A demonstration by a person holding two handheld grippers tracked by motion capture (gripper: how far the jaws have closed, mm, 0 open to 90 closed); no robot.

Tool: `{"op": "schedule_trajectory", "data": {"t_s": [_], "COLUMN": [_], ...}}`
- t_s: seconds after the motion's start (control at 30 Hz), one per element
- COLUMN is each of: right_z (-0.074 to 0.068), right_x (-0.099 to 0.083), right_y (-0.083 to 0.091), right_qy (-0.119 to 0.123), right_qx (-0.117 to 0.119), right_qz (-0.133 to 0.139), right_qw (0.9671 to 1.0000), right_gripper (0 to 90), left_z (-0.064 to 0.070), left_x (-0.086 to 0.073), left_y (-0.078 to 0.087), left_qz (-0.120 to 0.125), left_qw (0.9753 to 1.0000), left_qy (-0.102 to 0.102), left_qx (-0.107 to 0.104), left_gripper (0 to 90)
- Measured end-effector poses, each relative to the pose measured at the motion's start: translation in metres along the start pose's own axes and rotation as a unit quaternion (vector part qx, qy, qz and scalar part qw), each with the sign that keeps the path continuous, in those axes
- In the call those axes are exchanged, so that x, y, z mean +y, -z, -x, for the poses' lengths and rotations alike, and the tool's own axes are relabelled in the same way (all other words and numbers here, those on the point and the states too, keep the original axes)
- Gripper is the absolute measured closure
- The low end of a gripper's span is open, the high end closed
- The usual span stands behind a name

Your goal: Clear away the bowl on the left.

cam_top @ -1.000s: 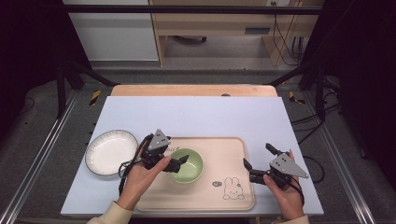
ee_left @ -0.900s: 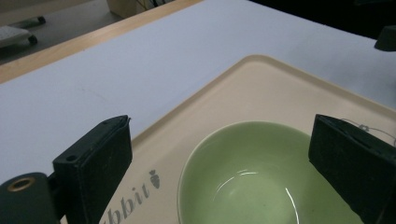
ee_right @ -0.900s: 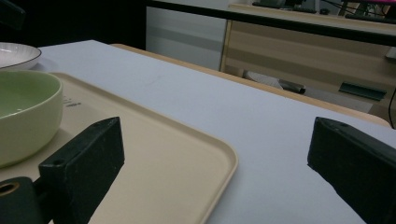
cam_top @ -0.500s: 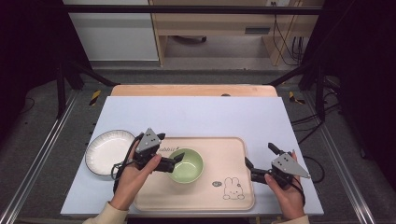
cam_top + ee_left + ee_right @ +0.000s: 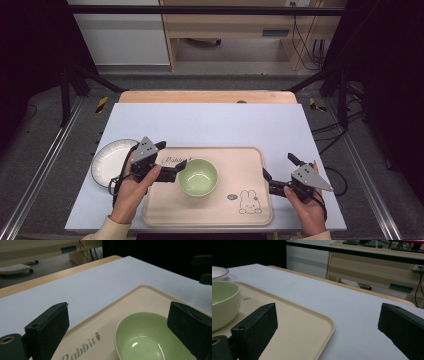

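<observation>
Evidently green bowl glazed, rigid, slippery, breakable; pinch left rim. Left gripper jaws apart beside it; right gripper apart too.

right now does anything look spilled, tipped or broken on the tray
Nothing stands out. The green bowl sits upright and empty on the tray, which lies flat; the white plate rests beside it. Both claws are open.

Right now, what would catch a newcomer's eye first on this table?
The green bowl sitting on the beige tray near its left end, with the open left gripper close by its rim. A white plate lies off the tray to the left, and the right gripper waits open at the tray's right edge.
</observation>
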State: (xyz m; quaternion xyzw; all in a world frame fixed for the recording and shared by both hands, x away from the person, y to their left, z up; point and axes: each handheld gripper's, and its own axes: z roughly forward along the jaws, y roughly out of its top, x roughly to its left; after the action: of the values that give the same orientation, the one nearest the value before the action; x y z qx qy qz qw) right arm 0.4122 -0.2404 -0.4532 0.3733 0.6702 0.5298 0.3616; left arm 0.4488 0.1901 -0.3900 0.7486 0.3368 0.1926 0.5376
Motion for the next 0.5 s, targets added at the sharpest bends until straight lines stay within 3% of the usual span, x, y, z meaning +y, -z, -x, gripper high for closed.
{"op": "schedule_trajectory", "data": {"t_s": [0.2, 0.5], "right_z": [-0.001, 0.0], "right_x": [0.0, 0.0], "right_y": [0.0, 0.001], "right_qy": [0.001, 0.002], "right_qx": [-0.001, -0.001], "right_qz": [0.0, 0.001], "right_qw": [1.0, 1.0], "right_gripper": [2.8, 2.9], "left_z": [-0.013, -0.024], "left_x": [-0.001, -0.011], "left_y": [0.015, 0.032], "left_qz": [0.027, 0.046], "left_qw": [0.9995, 0.9988], "left_qy": [0.014, -0.007], "left_qx": [0.006, 0.014], "left_gripper": [4.5, 4.9]}}
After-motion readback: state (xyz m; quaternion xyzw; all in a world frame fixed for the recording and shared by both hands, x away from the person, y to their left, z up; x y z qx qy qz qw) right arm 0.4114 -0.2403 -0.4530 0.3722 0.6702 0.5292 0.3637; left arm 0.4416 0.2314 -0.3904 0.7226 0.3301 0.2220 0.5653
